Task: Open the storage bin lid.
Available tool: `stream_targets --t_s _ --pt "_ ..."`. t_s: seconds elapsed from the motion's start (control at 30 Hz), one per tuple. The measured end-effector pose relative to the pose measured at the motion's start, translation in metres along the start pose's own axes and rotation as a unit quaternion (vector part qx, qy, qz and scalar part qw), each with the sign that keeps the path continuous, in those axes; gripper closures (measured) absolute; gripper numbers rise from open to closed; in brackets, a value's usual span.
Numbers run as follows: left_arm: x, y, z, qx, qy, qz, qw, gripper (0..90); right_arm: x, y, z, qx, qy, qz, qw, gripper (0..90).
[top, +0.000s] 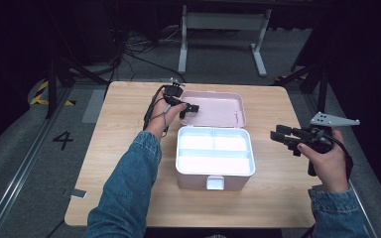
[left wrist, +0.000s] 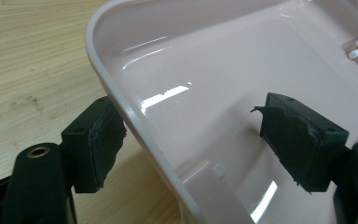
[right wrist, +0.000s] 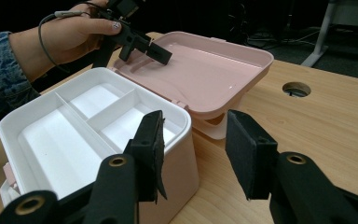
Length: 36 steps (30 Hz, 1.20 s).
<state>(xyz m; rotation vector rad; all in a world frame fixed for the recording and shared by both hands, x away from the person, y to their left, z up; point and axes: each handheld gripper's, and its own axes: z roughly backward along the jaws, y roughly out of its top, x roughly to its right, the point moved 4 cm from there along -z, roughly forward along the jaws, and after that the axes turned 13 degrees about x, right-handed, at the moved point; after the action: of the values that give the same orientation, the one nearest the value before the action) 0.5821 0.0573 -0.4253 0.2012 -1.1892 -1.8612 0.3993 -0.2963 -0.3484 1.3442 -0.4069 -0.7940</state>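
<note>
A pink box [top: 191, 179] stands open mid-table, its white inner tray [top: 178, 148] split into three empty compartments. The pink lid [top: 218, 108] lies folded back flat behind it. My left gripper [top: 191, 110] is open at the lid's left side. In the left gripper view one pad [left wrist: 95, 142] sits outside the lid's rim [left wrist: 121, 100] and the other pad [left wrist: 296, 137] inside the lid, neither pressing it. My right gripper [top: 278, 138] is held open to the right of the box, with nothing between its pads [right wrist: 151, 149]; it faces the box's corner [right wrist: 177, 140].
The wooden table [top: 278, 198] has a round cable hole [right wrist: 296, 88] beyond the lid. The box's latch [top: 215, 182] faces the front edge. A small dark tag [top: 78, 194] sits at the table's front left corner. A white desk frame [top: 223, 29] stands on the floor behind.
</note>
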Motion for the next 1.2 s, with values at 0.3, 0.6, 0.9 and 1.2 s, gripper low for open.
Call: stream_targets --t_s 0.3,0.6,0.9,1.2 --pt "-0.002 0.002 0.004 0.004 0.016 -0.016 0.9997 23.2 0.001 0.001 0.001 0.006 -0.004 0.0 1.0 58.1" --pt "0.003 0.015 0.023 0.049 0.017 -0.039 0.9979 21.9 0.003 0.002 0.003 0.009 -0.008 -0.002 0.9999 58.0" --pt "0.03 0.023 0.053 0.069 -0.021 -0.085 0.9937 21.8 0.003 0.002 0.001 0.007 -0.006 0.0 1.0 56.9" --pt "0.055 0.022 0.105 0.09 -0.043 -0.132 0.9862 22.0 0.01 0.003 0.003 0.004 -0.015 0.001 0.9999 53.5"
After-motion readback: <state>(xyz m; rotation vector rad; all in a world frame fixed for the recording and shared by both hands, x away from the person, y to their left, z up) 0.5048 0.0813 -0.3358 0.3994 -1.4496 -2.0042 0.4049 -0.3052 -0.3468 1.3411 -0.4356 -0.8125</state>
